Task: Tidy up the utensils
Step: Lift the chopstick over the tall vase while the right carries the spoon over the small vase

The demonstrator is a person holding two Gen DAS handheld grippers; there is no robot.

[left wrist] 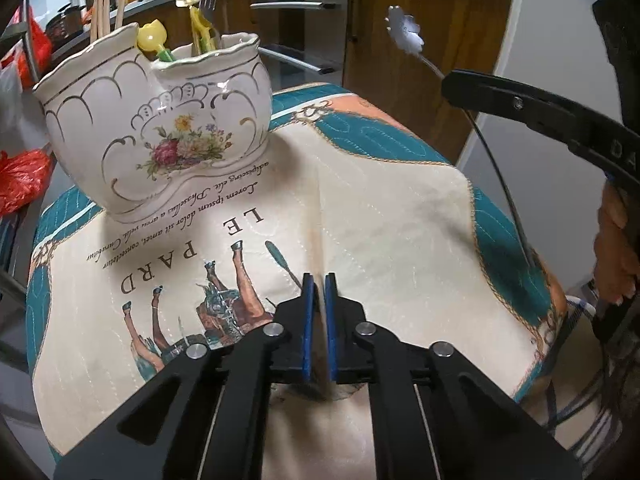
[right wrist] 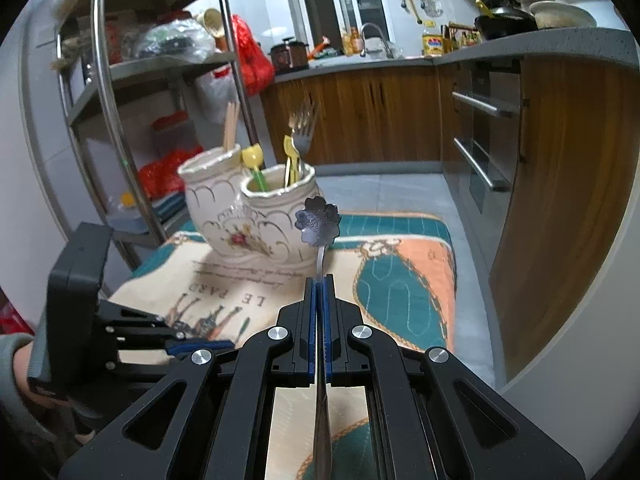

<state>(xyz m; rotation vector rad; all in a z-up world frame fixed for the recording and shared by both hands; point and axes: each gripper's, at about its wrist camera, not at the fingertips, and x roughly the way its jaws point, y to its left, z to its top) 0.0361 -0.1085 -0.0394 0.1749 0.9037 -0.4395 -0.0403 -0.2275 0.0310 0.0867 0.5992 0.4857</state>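
Held a flower-headed spoon (right wrist: 318, 220) by its handle in the clamped right gripper (right wrist: 319, 280), raised above the cloth (right wrist: 400, 280), ahead and left of it the ceramic holder (right wrist: 248, 216). Left gripper (left wrist: 319, 280) nearly closed, empty. Risked clipping the forks (right wrist: 302, 128) or scalloped rim on entry; thin handle likely to swivel.

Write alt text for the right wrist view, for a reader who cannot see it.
The right hand-held gripper is shut on a flower-shaped spoon, held upright above a printed cloth. Beyond it stands a two-part ceramic holder containing forks and chopsticks; the left hand-held gripper sits low left.
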